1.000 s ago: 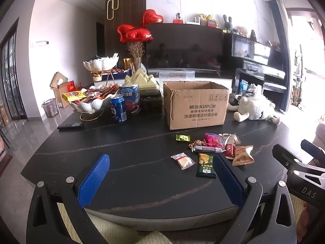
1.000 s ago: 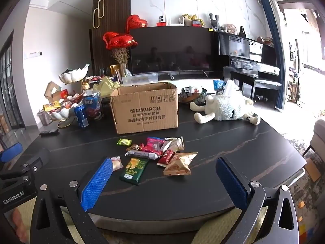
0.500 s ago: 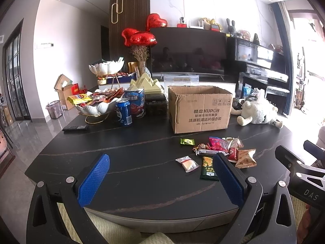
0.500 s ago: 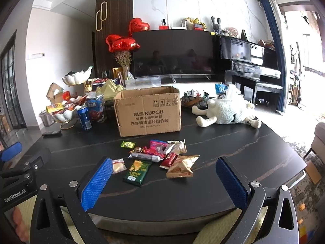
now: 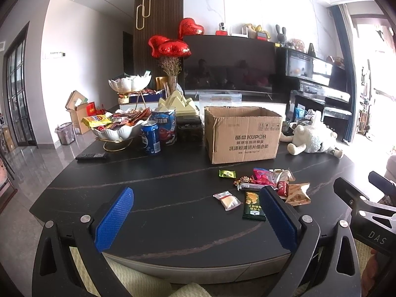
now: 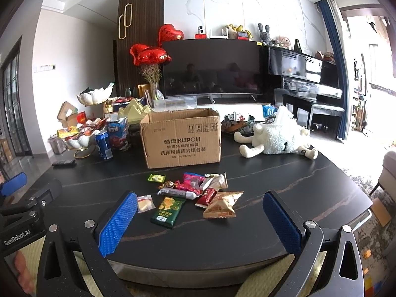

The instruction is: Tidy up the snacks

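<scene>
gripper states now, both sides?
left gripper: open, holding nothing, above the near edge of the table.
right gripper: open, holding nothing, short of the snack pile.

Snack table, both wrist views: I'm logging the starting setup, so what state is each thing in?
cardboard box: upright, top flaps open.
blue can: upright.
green snack packet: flat on table, sealed.
plush sheep: lying on its side.
TV: off.
left gripper: open, empty.
right gripper: open, empty.
</scene>
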